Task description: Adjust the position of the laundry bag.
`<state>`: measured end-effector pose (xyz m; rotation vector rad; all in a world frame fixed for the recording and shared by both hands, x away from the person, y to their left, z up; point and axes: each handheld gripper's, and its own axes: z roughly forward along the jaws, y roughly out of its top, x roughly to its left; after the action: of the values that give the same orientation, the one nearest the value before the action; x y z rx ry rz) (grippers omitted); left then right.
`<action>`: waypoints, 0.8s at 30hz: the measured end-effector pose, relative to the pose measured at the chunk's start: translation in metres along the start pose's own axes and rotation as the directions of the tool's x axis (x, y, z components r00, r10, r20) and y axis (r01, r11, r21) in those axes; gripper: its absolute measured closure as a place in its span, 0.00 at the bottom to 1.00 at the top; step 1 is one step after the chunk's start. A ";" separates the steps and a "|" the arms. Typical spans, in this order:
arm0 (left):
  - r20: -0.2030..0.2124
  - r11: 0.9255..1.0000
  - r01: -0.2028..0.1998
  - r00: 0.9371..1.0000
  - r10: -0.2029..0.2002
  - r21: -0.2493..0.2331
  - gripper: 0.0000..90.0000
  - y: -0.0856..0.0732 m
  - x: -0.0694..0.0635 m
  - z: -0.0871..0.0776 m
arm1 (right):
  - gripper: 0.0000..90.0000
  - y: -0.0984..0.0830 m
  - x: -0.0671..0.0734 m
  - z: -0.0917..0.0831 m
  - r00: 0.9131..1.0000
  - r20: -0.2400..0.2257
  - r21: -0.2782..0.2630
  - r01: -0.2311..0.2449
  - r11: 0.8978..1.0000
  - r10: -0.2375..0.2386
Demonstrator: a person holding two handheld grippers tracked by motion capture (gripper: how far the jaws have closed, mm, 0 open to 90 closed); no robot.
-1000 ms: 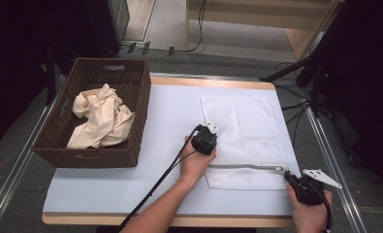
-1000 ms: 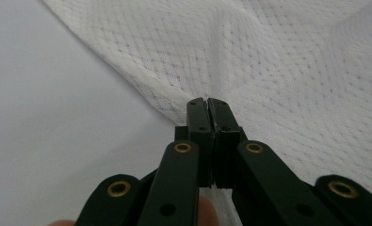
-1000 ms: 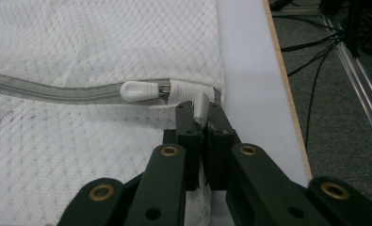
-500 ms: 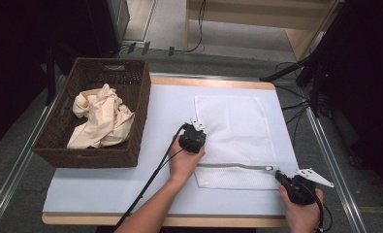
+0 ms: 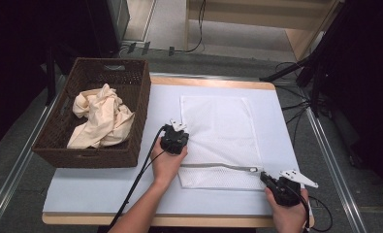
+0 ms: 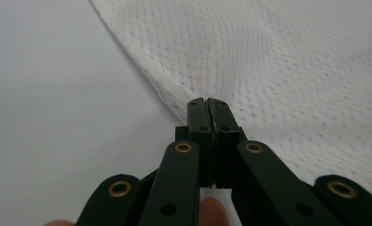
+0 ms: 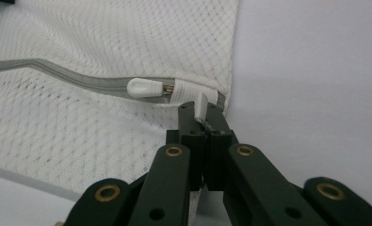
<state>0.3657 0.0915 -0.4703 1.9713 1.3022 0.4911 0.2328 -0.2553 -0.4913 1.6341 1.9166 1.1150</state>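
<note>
Right gripper view shows my right gripper (image 7: 203, 113) clamped on the zip tab (image 7: 200, 104) of the mesh bag (image 5: 218, 131), while my left gripper (image 6: 207, 104) pinches its edge to brace it. It lies flat on the white table (image 5: 102, 184), beside a basket (image 5: 135, 92) of cloth (image 5: 102, 116).

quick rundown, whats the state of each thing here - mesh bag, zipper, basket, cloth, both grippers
mesh bag: lying flat on the table, left edge pinched
zipper: runs across the bag's near part, white pull at its right end
basket: upright, left of the bag
cream cloth: crumpled inside the basket
left gripper: shut on the bag's edge
right gripper: shut on a small tab at the zipper's end
</note>
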 end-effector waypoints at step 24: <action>-0.126 0.999 0.044 0.991 -0.046 -0.016 0.99 -0.015 0.029 -0.022 | 0.99 -0.006 0.048 0.005 0.992 -0.095 0.022 0.083 0.996 -0.080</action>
<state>0.3541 0.1295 -0.4685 1.9215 1.4144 0.6090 0.2207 -0.2084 -0.4896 1.5267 2.0459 1.1574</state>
